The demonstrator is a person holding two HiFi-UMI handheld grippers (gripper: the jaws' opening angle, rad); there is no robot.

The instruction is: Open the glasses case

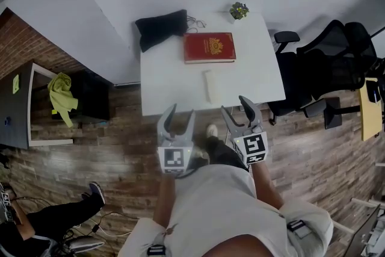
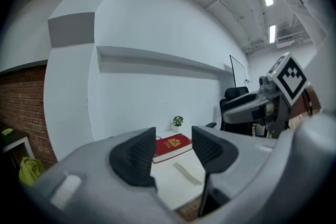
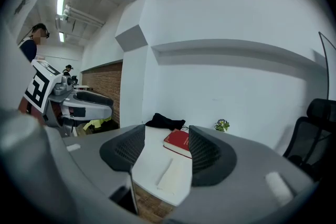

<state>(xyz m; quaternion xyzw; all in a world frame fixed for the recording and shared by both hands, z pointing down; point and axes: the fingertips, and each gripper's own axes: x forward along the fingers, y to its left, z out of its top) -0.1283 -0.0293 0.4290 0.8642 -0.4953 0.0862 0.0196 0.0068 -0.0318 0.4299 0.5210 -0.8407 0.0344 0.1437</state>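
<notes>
A white glasses case (image 1: 210,86) lies shut on the white table (image 1: 168,90), near its front edge and in front of a red book (image 1: 209,47). The case also shows in the left gripper view (image 2: 187,172) and in the right gripper view (image 3: 164,174). My left gripper (image 1: 178,115) hovers open over the floor just short of the table's front edge. To its right, also short of the table, my right gripper (image 1: 236,106) is open. Nothing sits between either pair of jaws.
A black pouch (image 1: 161,27) lies at the table's back left and a small potted plant (image 1: 239,10) at its back right. Black office chairs (image 1: 319,69) stand right of the table. A dark cabinet with a yellow-green cloth (image 1: 62,95) stands at left.
</notes>
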